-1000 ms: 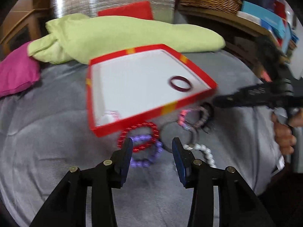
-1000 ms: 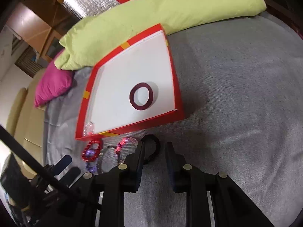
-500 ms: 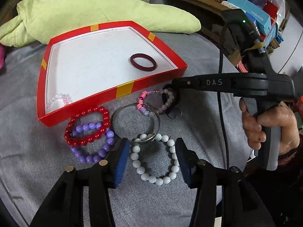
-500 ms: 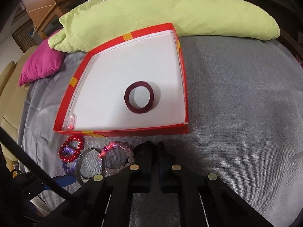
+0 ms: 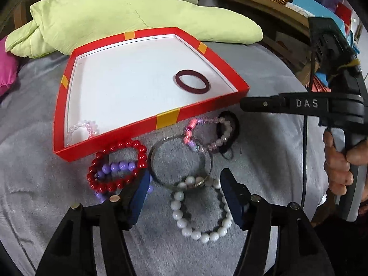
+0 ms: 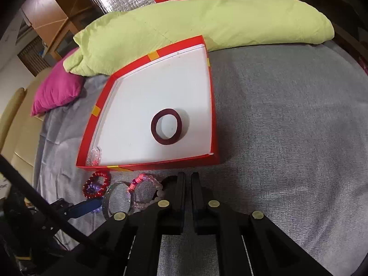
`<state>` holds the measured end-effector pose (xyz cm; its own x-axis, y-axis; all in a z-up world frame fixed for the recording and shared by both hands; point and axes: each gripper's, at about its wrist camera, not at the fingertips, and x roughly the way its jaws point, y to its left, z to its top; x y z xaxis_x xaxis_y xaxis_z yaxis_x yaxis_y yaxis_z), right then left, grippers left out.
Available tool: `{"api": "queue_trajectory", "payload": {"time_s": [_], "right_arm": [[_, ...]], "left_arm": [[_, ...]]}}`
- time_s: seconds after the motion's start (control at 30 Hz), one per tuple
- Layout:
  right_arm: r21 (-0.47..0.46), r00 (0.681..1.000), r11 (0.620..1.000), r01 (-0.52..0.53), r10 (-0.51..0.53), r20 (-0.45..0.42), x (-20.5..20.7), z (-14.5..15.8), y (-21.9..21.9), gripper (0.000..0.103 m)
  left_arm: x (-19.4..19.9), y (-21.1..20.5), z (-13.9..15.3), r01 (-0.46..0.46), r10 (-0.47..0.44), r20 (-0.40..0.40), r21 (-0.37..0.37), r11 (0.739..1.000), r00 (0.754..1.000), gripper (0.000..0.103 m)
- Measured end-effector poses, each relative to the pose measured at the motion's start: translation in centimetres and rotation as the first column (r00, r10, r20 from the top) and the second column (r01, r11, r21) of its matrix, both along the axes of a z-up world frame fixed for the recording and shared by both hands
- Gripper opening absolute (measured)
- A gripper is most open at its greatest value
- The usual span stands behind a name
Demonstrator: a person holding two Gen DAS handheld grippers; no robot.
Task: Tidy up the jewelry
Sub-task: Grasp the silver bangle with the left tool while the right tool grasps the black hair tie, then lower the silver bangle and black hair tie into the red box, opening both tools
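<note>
1. Black band: on the grey cover just outside the tray's near right corner, partly under the pink-and-clear bracelet. The right gripper is at it, jaws together; whether they pinch the band cannot be told, as the fingers hide it.
2. Pink-and-clear bracelet: beside the tray's front wall, overlapping the band and the metal bangle.
3. Metal bangle: flat on the cover, its near edge over the white bracelet.
4. White bracelet: nearest the left gripper, lying between its blue pads. Jaws apart and opening, pads not touching the beads.
5. Red bracelet: left of the bangle, lying over the purple bracelet.
6. Tray: red walls with yellow tape, white floor. Holds a dark red ring toward the right and a clear bracelet in the near left corner.
7. Cover: grey, under everything.
8. Green pillow: behind the tray, touching its far edge.
9. Pink cushion: left of the pillow.
10. Hand: holds the right gripper's handle.
</note>
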<state>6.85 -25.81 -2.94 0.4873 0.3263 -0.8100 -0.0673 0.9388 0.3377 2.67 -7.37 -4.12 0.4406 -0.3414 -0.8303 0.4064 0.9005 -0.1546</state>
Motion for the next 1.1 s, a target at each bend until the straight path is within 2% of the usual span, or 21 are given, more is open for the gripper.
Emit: {"api": "queue_trajectory", "payload": {"time_s": [0.2, 0.33, 0.4, 0.53, 0.6, 0.67, 0.73, 0.9, 0.93, 1.0, 1.1], "right_arm": [[0.008, 1.000, 1.000, 0.012, -0.012, -0.014, 0.2, -0.2, -0.3, 0.005], [0.030, 1.000, 1.000, 0.004, -0.004, -0.019, 0.3, -0.3, -0.4, 0.007], [0.055, 0.999, 0.999, 0.002, 0.000, -0.033, 0.5, -0.4, -0.5, 0.008], [0.090, 0.998, 0.996, 0.001, 0.004, -0.058, 0.7, -0.7, -0.6, 0.008], [0.080, 0.998, 0.997, 0.000, 0.005, -0.060, 0.7, -0.8, -0.5, 0.012], [0.070, 0.998, 0.998, -0.004, 0.009, -0.064, 0.8, -0.9, -0.2, 0.020], [0.065, 0.998, 0.998, -0.013, 0.018, -0.063, 0.9, -1.0, 0.1, 0.021], [-0.053, 0.996, 0.996, -0.077, 0.075, -0.049, 0.9, -1.5, 2.2, 0.021], [-0.085, 0.995, 0.992, -0.092, 0.089, -0.035, 0.8, -1.5, 2.7, 0.019], [-0.150, 0.993, 0.982, -0.118, 0.117, -0.015, 0.5, -1.5, 3.7, 0.007], [-0.189, 0.993, 0.976, -0.112, 0.117, 0.017, 0.2, -0.9, 3.9, 0.006]], "left_arm": [[0.7, -1.4, -0.7, 0.007, -0.009, 0.036, 0.052, 0.999, 0.999, 0.071], [1.2, -1.9, -1.2, 0.010, -0.012, 0.047, 0.058, 0.998, 0.999, 0.071], [1.2, -1.7, -1.1, 0.007, -0.011, 0.058, 0.059, 0.998, 0.998, 0.063], [0.8, -1.1, -0.9, 0.025, -0.029, 0.074, 0.055, 0.998, 0.997, 0.063], [0.4, -0.8, -0.5, 0.034, -0.040, 0.088, 0.062, 0.997, 0.995, 0.063], [-0.1, -0.3, 0.0, 0.037, -0.042, 0.103, 0.057, 0.998, 0.994, 0.063], [-0.5, 0.6, 0.8, 0.034, -0.037, 0.118, 0.035, 0.999, 0.992, 0.063], [-1.2, 2.1, 2.7, 0.010, -0.010, 0.168, -0.001, 1.000, 0.986, 0.063], [-1.2, 2.2, 3.0, -0.001, 0.001, 0.174, -0.003, 1.000, 0.985, 0.063], [-1.0, 3.0, 3.4, -0.034, 0.035, 0.186, -0.010, 0.999, 0.982, 0.063], [-0.6, 4.0, 3.6, -0.080, 0.081, 0.199, -0.010, 0.997, 0.977, 0.063]]}}
